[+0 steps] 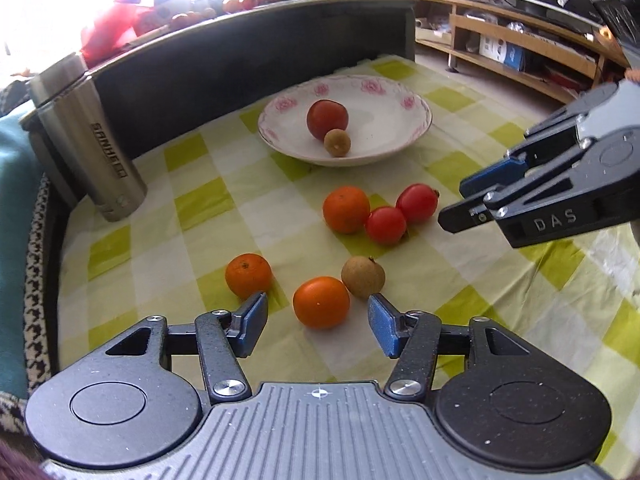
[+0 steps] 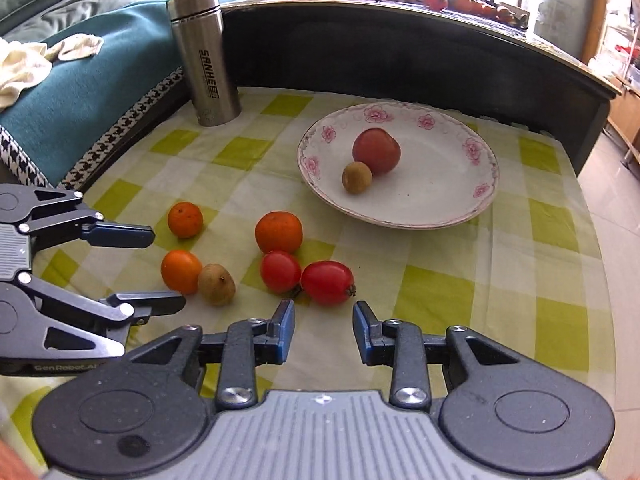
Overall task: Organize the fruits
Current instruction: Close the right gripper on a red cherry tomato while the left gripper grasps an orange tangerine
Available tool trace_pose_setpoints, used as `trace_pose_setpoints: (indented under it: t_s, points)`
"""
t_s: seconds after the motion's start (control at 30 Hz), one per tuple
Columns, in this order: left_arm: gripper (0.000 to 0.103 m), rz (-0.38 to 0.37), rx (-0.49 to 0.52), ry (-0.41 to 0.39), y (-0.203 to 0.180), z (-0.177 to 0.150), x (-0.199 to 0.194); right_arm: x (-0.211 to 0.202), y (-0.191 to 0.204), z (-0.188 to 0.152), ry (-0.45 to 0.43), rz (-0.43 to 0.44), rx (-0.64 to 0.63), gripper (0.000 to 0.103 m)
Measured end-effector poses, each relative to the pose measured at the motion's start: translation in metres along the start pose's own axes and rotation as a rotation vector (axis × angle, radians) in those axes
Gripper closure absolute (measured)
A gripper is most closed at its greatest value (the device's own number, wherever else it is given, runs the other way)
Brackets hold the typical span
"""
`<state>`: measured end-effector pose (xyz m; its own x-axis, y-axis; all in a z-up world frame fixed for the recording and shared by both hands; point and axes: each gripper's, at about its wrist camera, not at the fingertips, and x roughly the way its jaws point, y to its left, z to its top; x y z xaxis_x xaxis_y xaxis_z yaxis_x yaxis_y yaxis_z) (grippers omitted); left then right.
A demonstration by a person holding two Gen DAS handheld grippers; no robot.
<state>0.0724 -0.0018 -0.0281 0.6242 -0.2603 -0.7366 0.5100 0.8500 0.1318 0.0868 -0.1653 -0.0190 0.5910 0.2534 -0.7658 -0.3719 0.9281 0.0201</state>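
Six fruits are still lying loose on the checked cloth (image 2: 460,264), while two — a dull red fruit (image 2: 376,151) and a small brown one (image 2: 357,177) touching it — are already being held in the flowered plate (image 2: 476,216). Both grippers are being carried with jaws released and nothing between them. The left gripper (image 1: 318,318) is being held just short of the nearest orange fruit (image 1: 321,307), which is sitting almost centred ahead of its open jaws; a brown fruit (image 1: 363,277) is touching that orange just beyond the right fingertip, and a second orange (image 1: 248,275) is lying just beyond the left fingertip. The right gripper (image 2: 324,326) is being pointed at an oblong red tomato (image 2: 328,282) lying directly ahead of its jaws, with the long axis running roughly across the gap rather than along it; a rounder tomato (image 2: 280,271) is pressed against the oblong one toward the left finger, and a third orange (image 2: 278,231) is sitting just past that. Each hand is judged nearer its own cluster. The plate is lying farther ahead of both pairs of jaws, beyond the loose fruit — so a pick, then a forward carry, is being called for. Crowding is likely the risk: neighbours may be nudged as fingers are being lowered.
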Motion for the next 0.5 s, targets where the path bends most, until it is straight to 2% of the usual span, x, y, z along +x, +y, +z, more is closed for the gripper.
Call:
trace_pose_setpoints:
  t_s: [0.37,0.5]
  points:
    - [0.044,-0.007,0.059,-0.001,-0.008,-0.004,0.017,0.008,-0.007,0.002,-0.021,0.035,-0.042,0.063]
    - [0.049,-0.009,0.053,-0.007,-0.009,-0.003,0.017,0.017,-0.004,0.005,-0.022,0.044,-0.071,0.06]
